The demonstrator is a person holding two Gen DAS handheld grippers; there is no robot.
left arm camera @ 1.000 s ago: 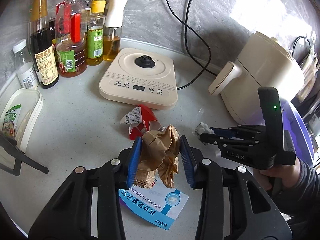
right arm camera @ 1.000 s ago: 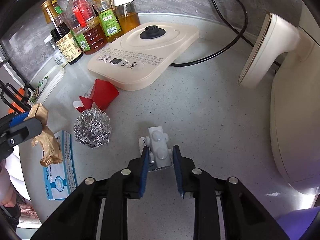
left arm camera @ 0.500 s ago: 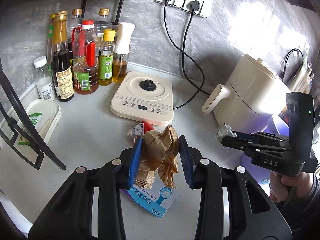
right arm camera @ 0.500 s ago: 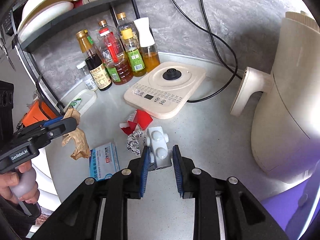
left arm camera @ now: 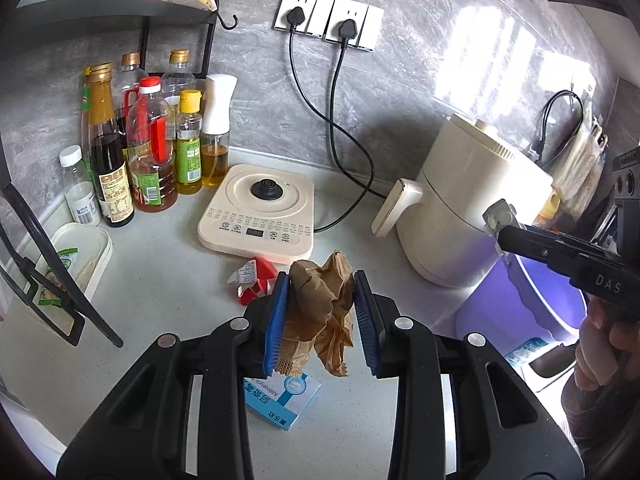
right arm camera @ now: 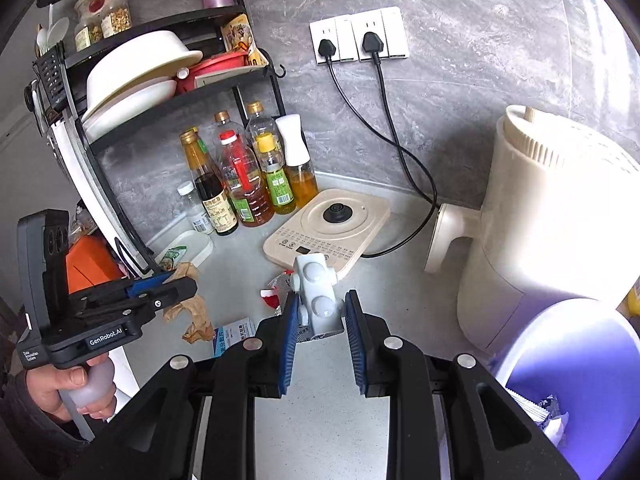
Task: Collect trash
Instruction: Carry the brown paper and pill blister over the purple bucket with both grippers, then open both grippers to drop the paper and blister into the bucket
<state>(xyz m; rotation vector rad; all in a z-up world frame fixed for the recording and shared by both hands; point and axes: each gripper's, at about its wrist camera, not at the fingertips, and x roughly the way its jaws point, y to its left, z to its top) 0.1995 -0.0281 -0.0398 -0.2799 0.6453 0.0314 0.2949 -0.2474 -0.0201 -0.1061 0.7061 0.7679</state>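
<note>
- The left gripper [left arm camera: 320,316] is clamped on a crumpled brown paper bag [left arm camera: 324,312], its blue pads pressing both sides and holding the bag lifted above the speckled grey countertop [left arm camera: 160,280].
- The right gripper [right arm camera: 320,320] is closed on a white plastic blister pack with round bubbles [right arm camera: 318,296], also raised off the counter; in the left wrist view the pack's end [left arm camera: 498,216] shows at the gripper's tip, in front of the appliance.
- Under the left gripper lies a flat blue-and-white medicine box [left arm camera: 282,400] on the countertop.
- Just beyond the bag sits a torn red-and-white carton scrap [left arm camera: 254,280], near the front edge of the cooker.
- To the right, low and beside the counter, stands a purple plastic bin [right arm camera: 572,364] with some wrappers inside.
- Farther back is a cream square induction cooker with a black knob [left arm camera: 260,212]; right of it stands a cream air fryer [left arm camera: 472,208].
- At the left rear, a cluster of oil and sauce bottles [left arm camera: 152,152] stands against the grey marbled wall, beneath a black wire shelf rack [right arm camera: 160,84] carrying bowls.
- On the wall, two black plugs sit in white sockets [left arm camera: 328,20].
</note>
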